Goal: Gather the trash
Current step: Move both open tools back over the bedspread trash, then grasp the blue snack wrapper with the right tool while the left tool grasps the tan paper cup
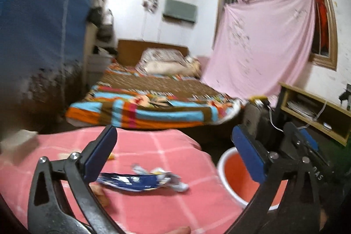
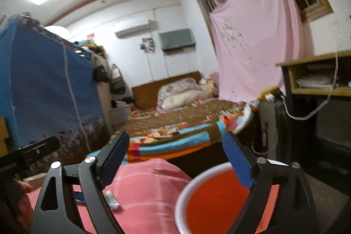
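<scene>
Item: crumpled blue-and-silver foil wrapper [image 1: 140, 181], lying flat on the pink checked tablecloth [image 1: 153, 207]. We find it below the left gripper [image 1: 173, 157], nearer the seven-o'clock finger, untouched; jaws spread wide, nothing between them. At three o'clock of it stands the round red plastic basin with white rim [image 1: 237, 181]. Right gripper [image 2: 182, 159] likewise gapes empty, basin [image 2: 210, 201] below it at five o'clock.

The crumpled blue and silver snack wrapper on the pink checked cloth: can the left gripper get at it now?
Probably yes. The crumpled blue and silver snack wrapper lies flat on the pink checked cloth, below the left gripper, whose jaws stand open and empty. Nothing lies between.
</scene>
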`<state>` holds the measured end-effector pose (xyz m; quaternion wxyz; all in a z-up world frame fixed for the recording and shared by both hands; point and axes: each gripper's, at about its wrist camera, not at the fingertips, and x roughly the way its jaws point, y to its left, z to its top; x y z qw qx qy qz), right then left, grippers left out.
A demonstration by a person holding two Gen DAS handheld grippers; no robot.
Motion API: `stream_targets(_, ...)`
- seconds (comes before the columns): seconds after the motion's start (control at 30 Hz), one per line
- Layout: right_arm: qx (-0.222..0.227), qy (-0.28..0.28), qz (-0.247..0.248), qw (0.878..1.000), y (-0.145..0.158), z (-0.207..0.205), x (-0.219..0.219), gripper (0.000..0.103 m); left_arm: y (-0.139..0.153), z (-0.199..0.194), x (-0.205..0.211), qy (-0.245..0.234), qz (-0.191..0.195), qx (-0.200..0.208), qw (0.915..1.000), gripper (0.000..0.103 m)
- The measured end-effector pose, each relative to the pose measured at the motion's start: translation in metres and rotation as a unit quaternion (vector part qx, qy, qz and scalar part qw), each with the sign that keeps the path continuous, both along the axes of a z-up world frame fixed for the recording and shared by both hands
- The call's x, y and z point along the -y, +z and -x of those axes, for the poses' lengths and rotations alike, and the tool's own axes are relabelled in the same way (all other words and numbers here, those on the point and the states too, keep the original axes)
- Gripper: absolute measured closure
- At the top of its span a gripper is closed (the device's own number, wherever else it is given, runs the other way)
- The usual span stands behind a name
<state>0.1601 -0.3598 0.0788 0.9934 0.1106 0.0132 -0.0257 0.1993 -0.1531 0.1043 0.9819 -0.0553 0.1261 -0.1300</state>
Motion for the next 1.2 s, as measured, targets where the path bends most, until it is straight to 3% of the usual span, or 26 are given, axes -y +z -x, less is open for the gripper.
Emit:
stream_targets(0.03, 0.008, 0.007, 0.004, 1.000, 0.001, 0.001, -0.006, 0.000, -0.001, 0.005, -0.008, 0.011, -0.001, 0.006, 0.9999, 0.012)
stream_targets(0.33, 0.038, 0.098, 0.036, 0.994, 0.006, 0.001, -0.063, 0.000, -0.014, 0.030, -0.085, 0.086, 0.011, 0.026, 0.9959, 0.012)
stream_targets(0.63, 0.020, 0.143, 0.078, 0.986, -0.002, -0.011, -0.104, 0.000, -0.036, 0.034, -0.139, 0.124, 0.028, 0.002, 0.9919, 0.012)
stream_targets(0.8, -0.037, 0.146, 0.098, 0.984, -0.013, -0.033, -0.123, 0.000, -0.054, 0.026, -0.143, 0.111, 0.032, -0.036, 0.9926, 0.012)
stream_targets(1.03, -0.155, 0.158, 0.103, 0.970, -0.038, -0.071, -0.133, 0.001, -0.071, 0.007, -0.121, 0.047, 0.010, -0.093, 0.9945, 0.014)
stream_targets(1.07, -0.168, 0.162, 0.099, 0.967, -0.041, -0.074, -0.133, 0.002, -0.074, 0.003, -0.118, 0.038, 0.007, -0.104, 0.9939, 0.017)
stream_targets(1.13, -0.195, 0.172, 0.088, 0.962, -0.048, -0.083, -0.131, 0.016, -0.079, -0.005, -0.116, 0.014, 0.006, -0.132, 0.9912, 0.022)
stream_targets(1.2, -0.214, 0.179, 0.079, 0.957, -0.052, -0.089, -0.129, 0.021, -0.083, -0.012, -0.113, -0.006, 0.009, -0.153, 0.9882, 0.029)
